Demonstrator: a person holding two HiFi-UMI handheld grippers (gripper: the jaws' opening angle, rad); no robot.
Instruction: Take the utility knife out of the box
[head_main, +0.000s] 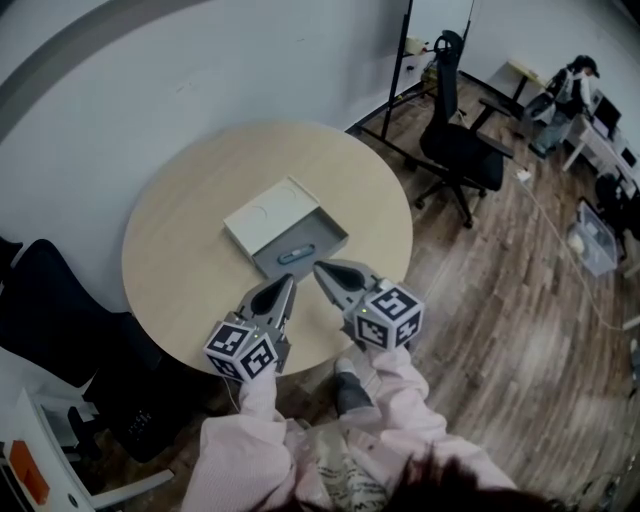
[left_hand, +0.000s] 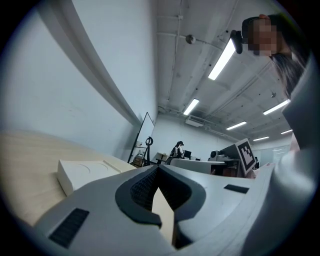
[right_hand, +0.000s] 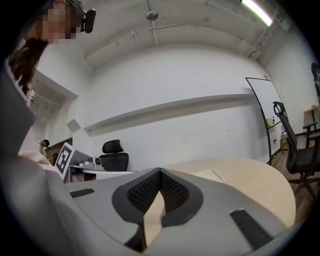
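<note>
Low in the frame, the wedge-shaped grey left gripper (head_main: 287, 285) and right gripper (head_main: 322, 268) are both pinched together on nothing, tips near the box (head_main: 270, 218). The knife (head_main: 296, 254), a small blue oblong, lies in the box's exposed grey tray at frame centre. The flat white lid sits offset toward the upper left. Box and knife rest on a round pale wooden table (head_main: 190, 230). A black office chair (head_main: 455, 140) stands beyond, upper right.

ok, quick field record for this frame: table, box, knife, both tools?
table: round, light wood
box: white, near the table's middle, its grey tray slid out toward the person
knife: lies in the tray, not touched by either tool
left tool: jaws together, empty, over the table just short of the tray
right tool: jaws together, empty, tip close to the tray's near edge
task state: knife not yet out
</note>
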